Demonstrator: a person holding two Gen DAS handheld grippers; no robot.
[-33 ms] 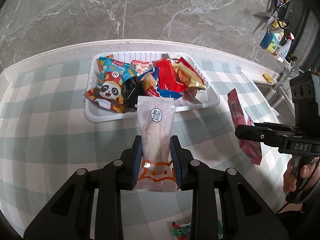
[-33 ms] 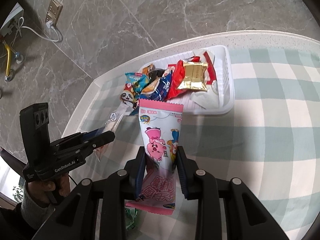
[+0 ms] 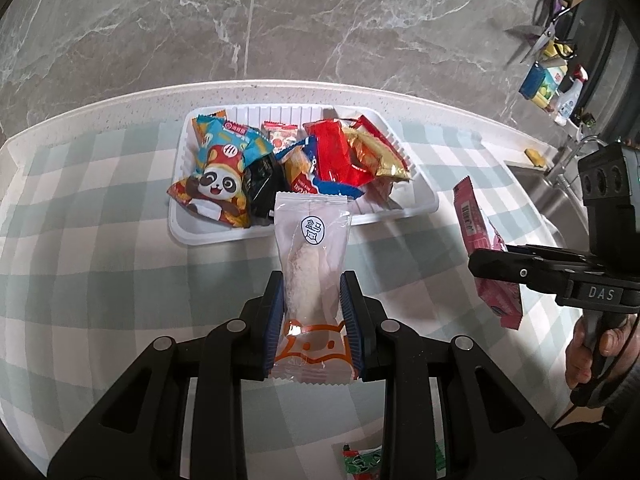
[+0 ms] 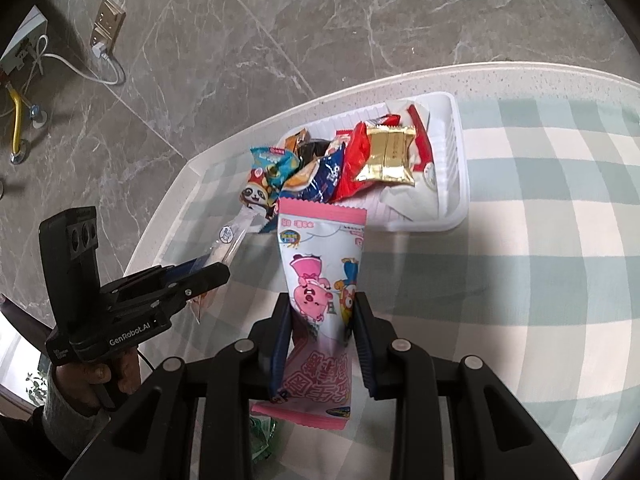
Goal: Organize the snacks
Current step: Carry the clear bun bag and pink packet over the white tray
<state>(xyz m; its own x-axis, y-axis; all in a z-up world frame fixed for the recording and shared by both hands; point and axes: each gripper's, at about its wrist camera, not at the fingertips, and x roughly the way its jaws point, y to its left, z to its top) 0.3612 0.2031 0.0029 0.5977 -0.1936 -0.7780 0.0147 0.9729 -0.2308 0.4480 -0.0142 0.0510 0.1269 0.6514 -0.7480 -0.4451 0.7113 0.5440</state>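
Two packets held lengthwise: left tongs [image 3: 313, 306] clamp clear packet [image 3: 313, 264], right tongs [image 4: 322, 328] clamp pink packet [image 4: 320, 280]. White tray [image 3: 416, 204] straight ahead of both on table [image 3: 100, 280]; left nearer.

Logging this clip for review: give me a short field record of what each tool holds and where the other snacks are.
left tool: shut on clear packet
right tool: shut on pink packet
white tray: on checked tablecloth, piled with snack packets
tray contents: panda packet, red packet, gold packet, others
still outside tray: green packet, near edge
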